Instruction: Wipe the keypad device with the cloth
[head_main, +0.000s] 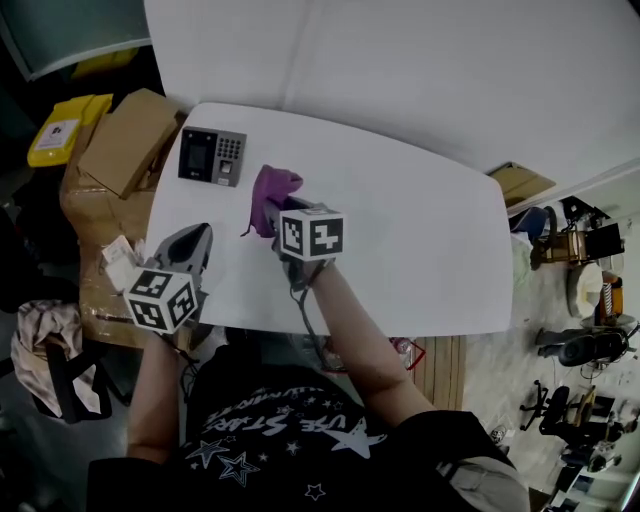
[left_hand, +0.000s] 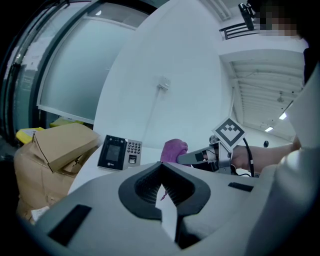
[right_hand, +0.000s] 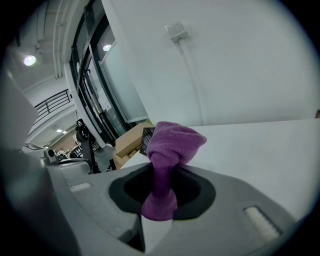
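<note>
The right tool (head_main: 270, 214) pinches one bunched purple cloth (head_main: 273, 187); the left tool (head_main: 198, 236) is closed, empty. One black-and-grey keypad device (head_main: 211, 156) sits at the cloth's ten o'clock.

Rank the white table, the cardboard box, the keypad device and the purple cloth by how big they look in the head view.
1. white table
2. cardboard box
3. keypad device and purple cloth: these two look about alike, and the cloth is bunched up, so I won't rank them.
</note>
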